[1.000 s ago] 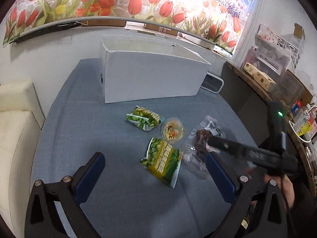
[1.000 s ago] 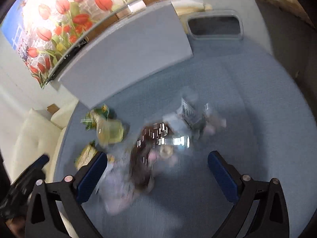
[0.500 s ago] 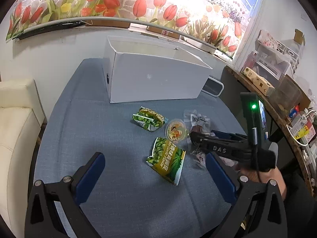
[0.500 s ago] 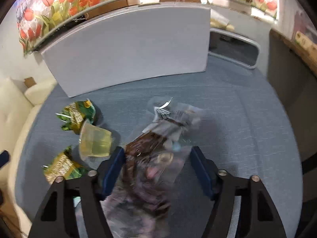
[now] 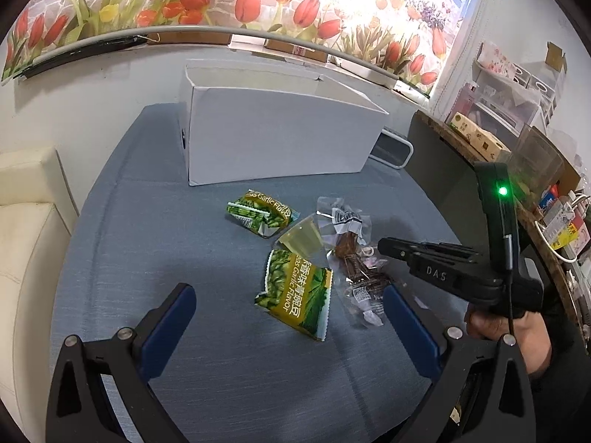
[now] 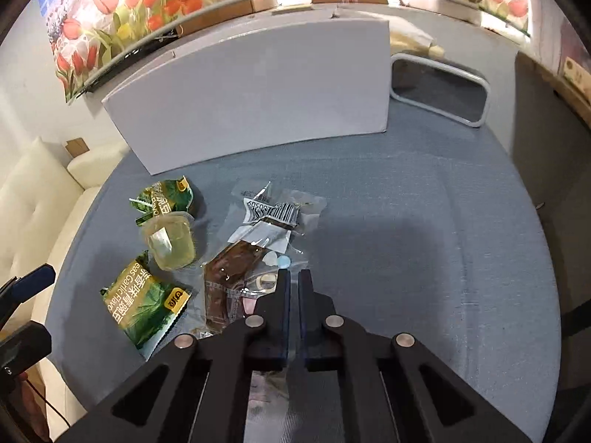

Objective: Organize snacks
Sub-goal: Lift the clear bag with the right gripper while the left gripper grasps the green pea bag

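On the blue cloth lie two green pea packets, a clear jelly cup and a clear bag of brown snacks. In the right wrist view the bag lies just left of my right gripper, which is shut on the bag's clear plastic edge. The jelly cup and pea packets lie to the left. My left gripper is open and empty, above the near pea packet. The white box stands behind.
A white-rimmed tray lies right of the box. A cream sofa is on the left. Cluttered shelves stand at the right. A tulip mural covers the back wall.
My right gripper has closed from wide open onto the clear snack bag. The jelly cup has tipped onto its side. The left gripper has stayed open and drifted slightly.
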A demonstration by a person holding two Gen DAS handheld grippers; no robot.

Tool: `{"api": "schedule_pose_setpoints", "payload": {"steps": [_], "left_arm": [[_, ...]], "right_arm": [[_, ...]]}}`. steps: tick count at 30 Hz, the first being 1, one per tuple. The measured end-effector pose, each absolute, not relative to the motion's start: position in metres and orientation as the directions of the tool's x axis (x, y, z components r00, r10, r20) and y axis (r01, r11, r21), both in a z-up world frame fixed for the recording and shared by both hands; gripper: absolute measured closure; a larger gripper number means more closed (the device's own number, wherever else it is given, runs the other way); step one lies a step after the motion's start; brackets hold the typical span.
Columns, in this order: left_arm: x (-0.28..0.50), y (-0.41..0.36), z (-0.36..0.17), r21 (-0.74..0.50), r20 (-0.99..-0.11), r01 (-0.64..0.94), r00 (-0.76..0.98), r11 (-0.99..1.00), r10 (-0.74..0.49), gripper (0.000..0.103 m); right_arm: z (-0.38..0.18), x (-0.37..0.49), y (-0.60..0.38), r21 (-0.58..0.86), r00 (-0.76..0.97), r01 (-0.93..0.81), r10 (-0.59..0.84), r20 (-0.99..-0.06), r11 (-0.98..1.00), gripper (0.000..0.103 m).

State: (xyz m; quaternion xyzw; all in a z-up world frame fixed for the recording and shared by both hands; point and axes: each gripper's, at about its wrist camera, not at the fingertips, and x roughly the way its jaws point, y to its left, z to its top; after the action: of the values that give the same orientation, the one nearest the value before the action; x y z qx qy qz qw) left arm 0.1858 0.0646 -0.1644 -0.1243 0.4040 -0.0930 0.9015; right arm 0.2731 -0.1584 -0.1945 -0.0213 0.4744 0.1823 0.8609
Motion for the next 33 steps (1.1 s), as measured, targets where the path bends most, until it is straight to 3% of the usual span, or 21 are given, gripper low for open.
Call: {"api": "schedule_pose_setpoints", "payload": {"steps": [2, 3, 4, 6, 14, 22, 23, 25, 33], "left_arm": [[0.186, 0.064, -0.164, -0.293, -0.708, 0.068, 0.655, 0.954, -0.265, 0.0], [0.185, 0.064, -0.164, -0.293, -0.708, 0.065, 0.656, 0.954, -0.262, 0.0], [0.186, 0.066, -0.165, -0.297, -0.707, 0.066, 0.655, 0.953, -0.266, 0.0], [0.185, 0.067, -0.165, -0.295, -0.708, 0.063, 0.656, 0.953, -0.262, 0.0], [0.182, 0.08, -0.17, -0.308, -0.706, 0.039, 0.661, 0.95, -0.256, 0.0], [0.183, 0.087, -0.176, -0.321, -0.709, 0.031, 0.655, 0.947, -0.262, 0.0], [0.183, 0.087, -0.176, -0.32, -0.71, 0.03, 0.655, 0.947, -0.261, 0.0], [0.185, 0.087, -0.178, -0.323, -0.713, 0.028, 0.65, 0.946, -0.263, 0.0], [0.191, 0.071, -0.188, -0.298, -0.738, 0.056, 0.619, 0.953, -0.267, 0.0]], "right_arm": [[-0.195, 0.273, -0.158, 0.153, 0.476, -0.326, 0.302, -0.826, 0.933, 0.097], [-0.198, 0.273, -0.156, 0.165, 0.469, -0.318, 0.306, -0.828, 0.933, 0.083], [-0.199, 0.272, -0.153, 0.174, 0.469, -0.308, 0.309, -0.828, 0.935, 0.046], [-0.196, 0.269, -0.151, 0.189, 0.496, -0.3, 0.323, -0.806, 0.935, 0.009], [-0.216, 0.27, -0.118, 0.124, 0.474, -0.274, 0.246, -0.845, 0.954, 0.009], [-0.225, 0.277, -0.086, 0.006, 0.5, -0.264, 0.142, -0.854, 0.965, 0.0], [-0.225, 0.277, -0.086, 0.003, 0.503, -0.272, 0.145, -0.852, 0.962, 0.002], [-0.22, 0.275, -0.092, 0.002, 0.521, -0.289, 0.158, -0.839, 0.957, 0.024], [-0.207, 0.267, -0.118, 0.103, 0.52, -0.331, 0.272, -0.809, 0.938, 0.026]]}}
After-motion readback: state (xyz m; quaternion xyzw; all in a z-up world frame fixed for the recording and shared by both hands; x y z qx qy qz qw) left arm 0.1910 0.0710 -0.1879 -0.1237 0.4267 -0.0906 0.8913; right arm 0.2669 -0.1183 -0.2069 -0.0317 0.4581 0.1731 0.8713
